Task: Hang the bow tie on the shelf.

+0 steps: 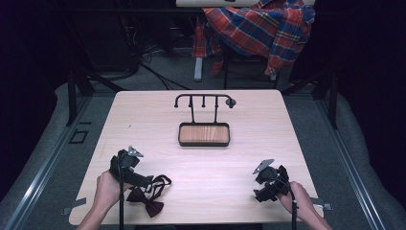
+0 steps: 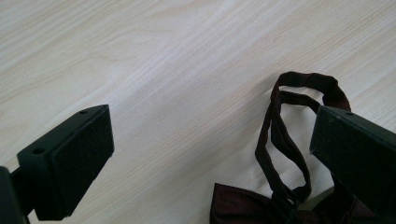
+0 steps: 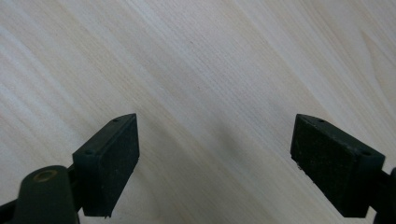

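Observation:
A dark red bow tie (image 1: 147, 200) with a looped strap lies on the pale wooden table (image 1: 158, 120) near its front left. My left gripper (image 1: 146, 182) hovers just over it, open; in the left gripper view the strap loop (image 2: 285, 140) runs past the right jaw and the bow (image 2: 243, 207) lies low between the jaws, untouched. My right gripper (image 1: 261, 189) stands open over bare wood at the front right, with nothing between its fingers (image 3: 112, 163). A black stand with hooks (image 1: 203, 98) rises from a wood-floored tray (image 1: 204, 134) at the table's middle back.
A plaid shirt (image 1: 261, 28) hangs over a chair beyond the table's far edge. Cables and black frame legs (image 1: 76, 86) stand on the grey floor behind and to the left. Bare tabletop spreads between the tray and both grippers.

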